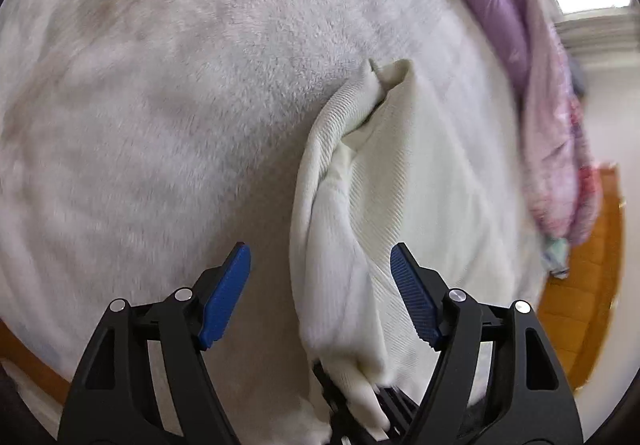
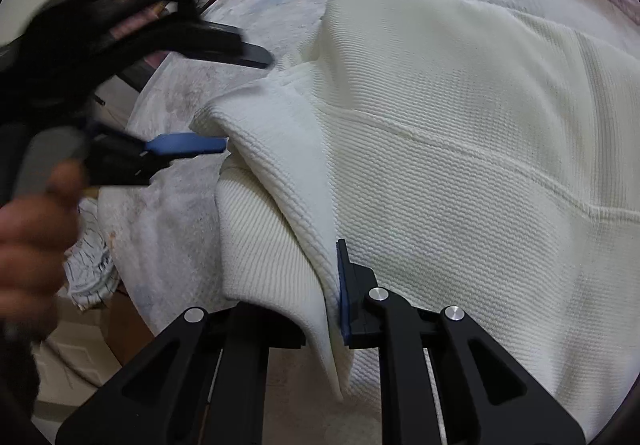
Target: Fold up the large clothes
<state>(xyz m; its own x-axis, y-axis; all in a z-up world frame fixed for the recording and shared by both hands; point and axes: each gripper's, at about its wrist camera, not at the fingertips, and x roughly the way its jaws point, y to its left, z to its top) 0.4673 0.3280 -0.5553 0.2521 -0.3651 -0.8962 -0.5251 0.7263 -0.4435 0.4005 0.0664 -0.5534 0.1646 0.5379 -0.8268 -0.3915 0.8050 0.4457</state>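
The right tool (image 2: 334, 293) is clamped on a fold of the cream knit sweater (image 2: 460, 165) lying on the bed (image 1: 160, 105); the left tool (image 1: 320, 297), apart, straddles a sleeve. Mid-fold: next, the left must regrip.

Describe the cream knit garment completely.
The cream knit garment is off-white, ribbed and waffle-textured, with a raised seam across it. It lies spread on a pale fleece blanket, its near edge lifted in a fold. The right gripper is clamped on that fold. The left gripper stands open astride a rumpled part of it, pads not pressing.
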